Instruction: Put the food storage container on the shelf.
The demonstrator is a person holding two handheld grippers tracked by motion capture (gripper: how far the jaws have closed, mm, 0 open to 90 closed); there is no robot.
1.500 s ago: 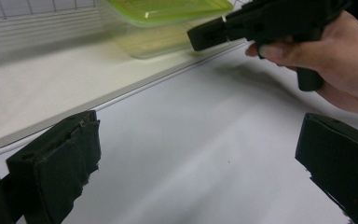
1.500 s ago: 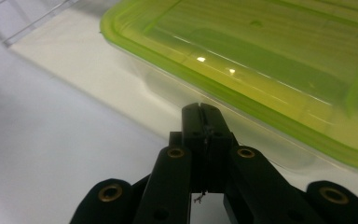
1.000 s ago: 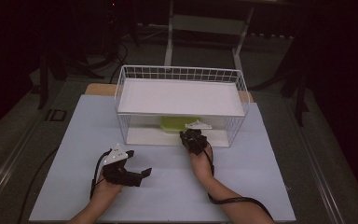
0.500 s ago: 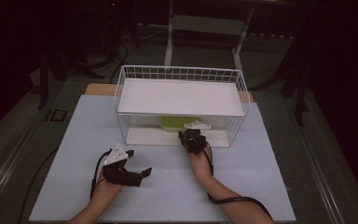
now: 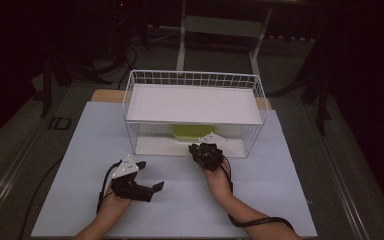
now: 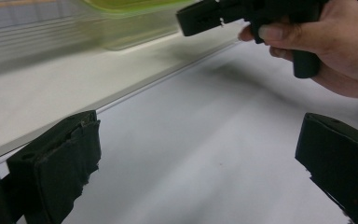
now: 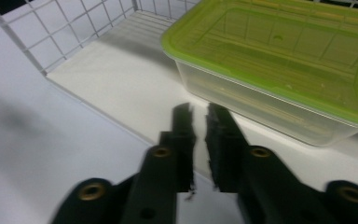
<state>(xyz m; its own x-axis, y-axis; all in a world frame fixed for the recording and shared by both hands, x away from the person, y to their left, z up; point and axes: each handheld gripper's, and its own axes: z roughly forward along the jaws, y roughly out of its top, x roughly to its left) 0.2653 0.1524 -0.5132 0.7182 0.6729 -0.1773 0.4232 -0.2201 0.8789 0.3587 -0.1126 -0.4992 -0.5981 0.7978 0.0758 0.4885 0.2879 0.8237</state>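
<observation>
Spreading across most of the high view, the pale table top (image 5: 80, 165) sits in a dark room with a grey floor, bare sheet lying open around both hands. At its far middle stands a white wire basket (image 5: 195, 80) with a flat shelf (image 5: 195, 104); under it a clear box with a green lid (image 7: 279, 42) lies upright — long axis along the basket's front. Just short of that box the right gripper (image 7: 199, 122) hovers, jaws a slit apart and empty, while the left gripper (image 5: 147, 187) rests near the front edge — jaws wide, holding nothing.
</observation>
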